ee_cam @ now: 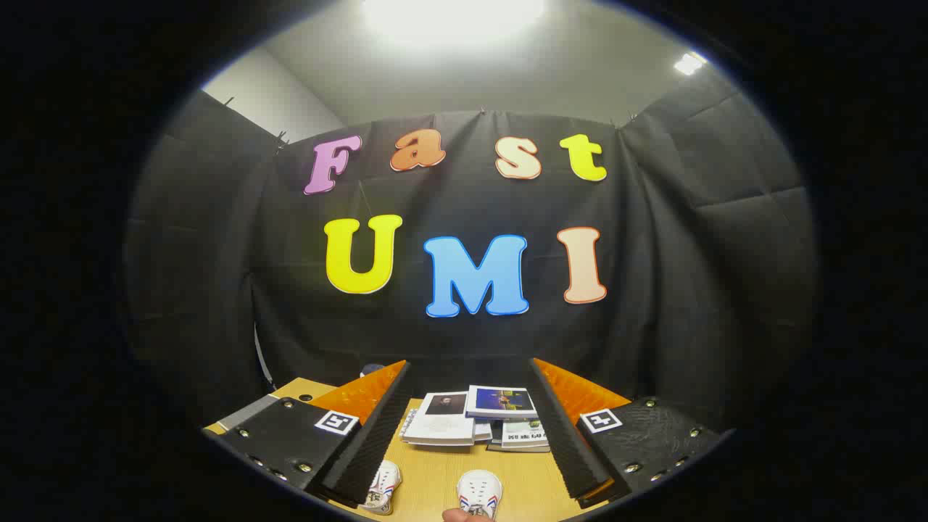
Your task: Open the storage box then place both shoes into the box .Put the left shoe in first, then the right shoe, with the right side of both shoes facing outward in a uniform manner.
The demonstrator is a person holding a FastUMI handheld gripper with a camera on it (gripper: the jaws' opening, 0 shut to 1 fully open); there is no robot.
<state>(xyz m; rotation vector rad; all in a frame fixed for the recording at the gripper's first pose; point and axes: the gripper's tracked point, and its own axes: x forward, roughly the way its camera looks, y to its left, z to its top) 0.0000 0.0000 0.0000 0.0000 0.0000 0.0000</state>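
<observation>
Wooden tabletop (435, 482) is running beneath the gripper (467, 424), light tan, butting up against the black cloth booth wall (696, 290) at the back. Leftmost, one white shoe (382, 487) with red and blue side stripes is lying just beside the left finger (370, 435), partly tucked under its tip. Gripper fingers are standing spread wide, pinching nothing, open table between them. Beyond them, a stack of books and magazines (471, 420) is sitting near the wall, a notebook-like one on the left, a blue-covered one on top. Nearer, between the fingers and closer to the right finger (565, 428), the second white shoe (480, 493) is pointing its toe toward the books. A fingertip (458, 515) of a person is touching that shoe's near edge. Storage box: cannot tell where.
</observation>
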